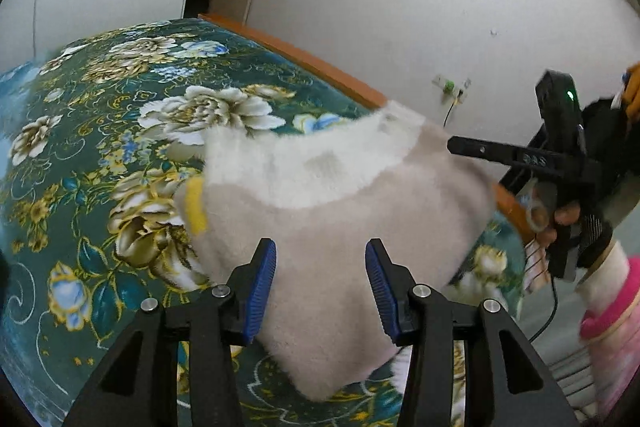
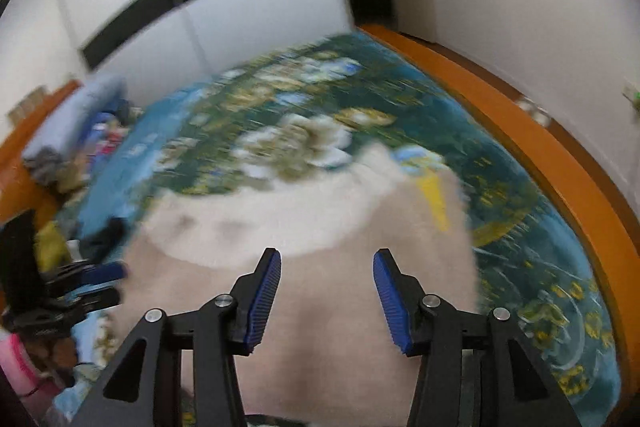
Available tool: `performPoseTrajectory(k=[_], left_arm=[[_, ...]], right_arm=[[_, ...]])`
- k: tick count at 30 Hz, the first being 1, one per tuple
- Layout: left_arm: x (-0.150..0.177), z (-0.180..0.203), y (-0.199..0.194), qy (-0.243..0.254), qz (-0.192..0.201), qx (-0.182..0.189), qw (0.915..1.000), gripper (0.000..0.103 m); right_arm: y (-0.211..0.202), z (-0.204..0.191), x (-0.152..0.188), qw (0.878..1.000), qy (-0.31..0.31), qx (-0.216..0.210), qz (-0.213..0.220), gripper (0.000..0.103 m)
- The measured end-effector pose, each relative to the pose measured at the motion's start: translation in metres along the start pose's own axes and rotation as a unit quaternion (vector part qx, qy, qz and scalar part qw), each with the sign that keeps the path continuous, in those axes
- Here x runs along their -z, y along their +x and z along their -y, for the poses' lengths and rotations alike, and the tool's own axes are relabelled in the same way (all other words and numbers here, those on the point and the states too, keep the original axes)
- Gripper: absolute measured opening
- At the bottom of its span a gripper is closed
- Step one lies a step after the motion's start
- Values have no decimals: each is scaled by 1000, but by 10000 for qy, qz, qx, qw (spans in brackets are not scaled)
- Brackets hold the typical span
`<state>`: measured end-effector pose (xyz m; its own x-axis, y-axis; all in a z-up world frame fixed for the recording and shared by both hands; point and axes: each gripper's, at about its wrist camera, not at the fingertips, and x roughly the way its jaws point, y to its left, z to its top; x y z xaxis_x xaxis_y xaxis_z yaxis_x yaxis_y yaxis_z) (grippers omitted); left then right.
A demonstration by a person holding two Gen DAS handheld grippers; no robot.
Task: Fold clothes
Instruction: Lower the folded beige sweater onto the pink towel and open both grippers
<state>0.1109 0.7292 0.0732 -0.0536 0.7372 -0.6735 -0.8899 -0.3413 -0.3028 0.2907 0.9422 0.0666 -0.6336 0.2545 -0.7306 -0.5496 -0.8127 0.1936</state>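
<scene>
Lying on the floral bedspread [image 1: 100, 147], the fuzzy beige garment [image 1: 340, 227] with white yoke and a yellow cuff [image 1: 196, 207] sits near the orange bed frame [image 1: 304, 59]. Left gripper [image 1: 320, 283] hovers over it, jaws wide apart, empty. Right gripper [image 2: 326, 299] likewise spread wide, gripping nothing; that view is blurred.

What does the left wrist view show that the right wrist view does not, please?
Only the left wrist view shows the wall socket and a sharp look at the right hand-held gripper. Only the right wrist view shows the pile of clothes at the bed's far end. Both show the fluffy sweater on the floral blanket, under open jaws.
</scene>
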Motion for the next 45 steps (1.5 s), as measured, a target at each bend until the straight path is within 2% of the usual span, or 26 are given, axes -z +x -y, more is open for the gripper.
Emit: performPoseTrajectory(k=[5,10,15,19,22,29,36,40,45], left_arm=[[0,-2,24,-4,-161,-74,9998,48],[2,-5,39,-49,-275,-77,9996,48],[3,-5,41,-126,-358,-163,9991,48],[9,-3,19,-118,-290,-266,9992,48],[18,-6,0,-181,-183,-347,9991,53],[41,-11,-19,-515,-230,-364,9977,54],[63,-5,-35,-424,-217,-511,9976,54],[78,-9,-37,-455,-349,-696,9959,54],[94,-19,-32,-533,-478,-889,9935,54]], right_arm=[[22,32,10,9986,525,39,-14,52],[34,44,14,9968,793,36,-28,51],[36,41,14,9950,967,231,23,52],[11,14,18,9959,761,406,288,52],[-10,-11,33,9967,587,301,464,54],[-40,-80,86,9975,279,11,657,57],[-37,-134,125,9988,52,146,472,60],[-27,-146,141,9992,169,13,354,61],[-13,-153,153,9993,281,116,235,61]])
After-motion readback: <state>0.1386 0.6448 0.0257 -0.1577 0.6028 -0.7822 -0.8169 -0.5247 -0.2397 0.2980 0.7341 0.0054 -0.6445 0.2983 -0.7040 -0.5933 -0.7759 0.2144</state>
